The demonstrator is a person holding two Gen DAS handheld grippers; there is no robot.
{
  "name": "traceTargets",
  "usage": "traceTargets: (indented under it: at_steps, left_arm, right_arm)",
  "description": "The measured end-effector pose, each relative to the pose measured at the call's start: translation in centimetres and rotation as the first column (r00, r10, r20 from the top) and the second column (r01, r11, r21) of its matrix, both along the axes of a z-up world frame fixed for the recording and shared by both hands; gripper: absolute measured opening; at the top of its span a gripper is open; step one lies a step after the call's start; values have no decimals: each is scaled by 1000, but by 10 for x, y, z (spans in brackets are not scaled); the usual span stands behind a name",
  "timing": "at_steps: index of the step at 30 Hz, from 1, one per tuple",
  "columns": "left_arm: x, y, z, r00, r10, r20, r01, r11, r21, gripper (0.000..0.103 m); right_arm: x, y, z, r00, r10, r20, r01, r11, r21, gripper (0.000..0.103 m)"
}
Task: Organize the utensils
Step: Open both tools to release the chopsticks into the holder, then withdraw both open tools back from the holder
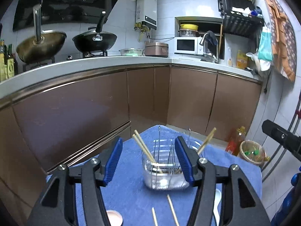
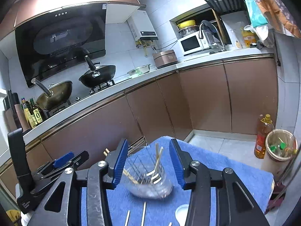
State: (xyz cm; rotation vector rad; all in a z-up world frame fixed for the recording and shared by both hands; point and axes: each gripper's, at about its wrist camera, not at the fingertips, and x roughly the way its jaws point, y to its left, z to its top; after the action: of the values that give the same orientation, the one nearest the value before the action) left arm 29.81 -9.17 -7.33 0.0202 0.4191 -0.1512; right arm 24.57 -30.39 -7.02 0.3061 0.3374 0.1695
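A wire utensil holder point(image 1: 163, 175) point(image 2: 150, 184) stands on the blue cloth point(image 1: 128, 192) point(image 2: 216, 165), with chopsticks point(image 1: 144, 148) point(image 2: 158, 160) leaning in it. Two loose chopsticks point(image 1: 173, 212) point(image 2: 144, 214) and a white spoon point(image 1: 217, 203) point(image 2: 181, 214) lie on the cloth in front of it. My left gripper point(image 1: 148, 139) is open, short of the holder, its blue pads touching nothing. My right gripper point(image 2: 148, 141) is open too, framing the holder without contact. In the right wrist view the left gripper point(image 2: 64, 160) shows at the left.
A pink round dish point(image 1: 113, 218) sits at the cloth's near left. Brown cabinets point(image 1: 75, 109) and a counter with two woks lie beyond the table. An oil bottle point(image 2: 263, 137) and a bin point(image 2: 280, 146) stand on the floor to the right.
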Motion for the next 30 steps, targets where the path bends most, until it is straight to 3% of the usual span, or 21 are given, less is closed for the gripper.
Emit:
traceTargets:
  at_steps: [13,20,30]
  left_arm:
    - [-82,-8,7,999,-5,38,2,995,100,59]
    - [-106,-4,13,998,-4,67,-4,993,120,61]
    - [-140,12,21,993,-2,122,-11,994,109,61]
  right_arm:
    - [-68,1,-4,999,-35,-19,35,999,-14,47]
    - [-89,8,-5,998,-61,-18,60,997,-43,56]
    - [-113,11,-6,998,-60,-24,59,998,-34,56]
